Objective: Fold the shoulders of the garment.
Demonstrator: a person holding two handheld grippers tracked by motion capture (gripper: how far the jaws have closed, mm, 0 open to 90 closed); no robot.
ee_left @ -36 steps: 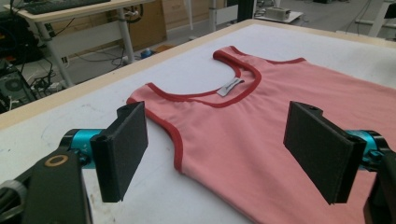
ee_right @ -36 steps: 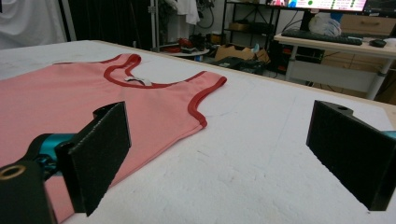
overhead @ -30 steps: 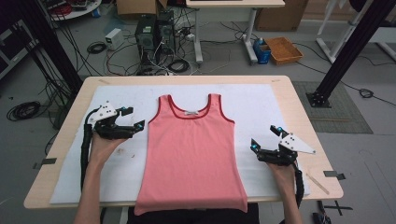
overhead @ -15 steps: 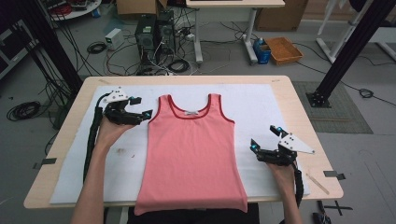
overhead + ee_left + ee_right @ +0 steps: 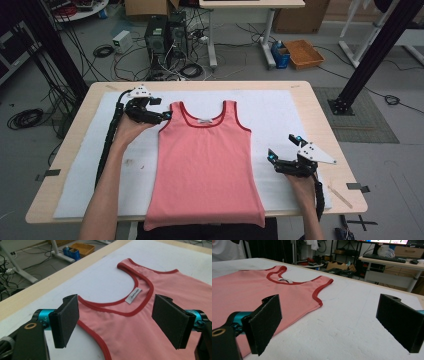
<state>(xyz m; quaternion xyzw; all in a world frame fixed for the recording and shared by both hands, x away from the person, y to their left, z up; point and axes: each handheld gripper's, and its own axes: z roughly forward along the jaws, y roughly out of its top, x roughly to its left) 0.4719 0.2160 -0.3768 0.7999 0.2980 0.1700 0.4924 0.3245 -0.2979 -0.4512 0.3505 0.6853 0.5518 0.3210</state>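
A pink tank top [image 5: 207,160] with red trim lies flat on the white mat [image 5: 280,115], neck toward the far edge. My left gripper [image 5: 164,117] is open at the top's left shoulder strap. In the left gripper view the jaws [image 5: 117,320] stand wide on either side of that strap [image 5: 87,305] and the neckline with its white label [image 5: 133,295]. My right gripper [image 5: 281,147] rests open on the mat, to the right of the top's side hem and apart from it. In the right gripper view the top [image 5: 249,290] lies to the left, and bare mat lies between the jaws [image 5: 332,325].
The mat covers most of a wooden table [image 5: 320,115]. A thin wooden stick [image 5: 340,195] lies near the table's right front corner. On the floor beyond are computer towers [image 5: 162,35], cables and an orange basket [image 5: 303,52]. A black frame post [image 5: 370,60] stands at the right.
My left gripper has moved away from the person and toward the top, from the mat beside the armhole up to the left shoulder strap. The right gripper has stayed put.
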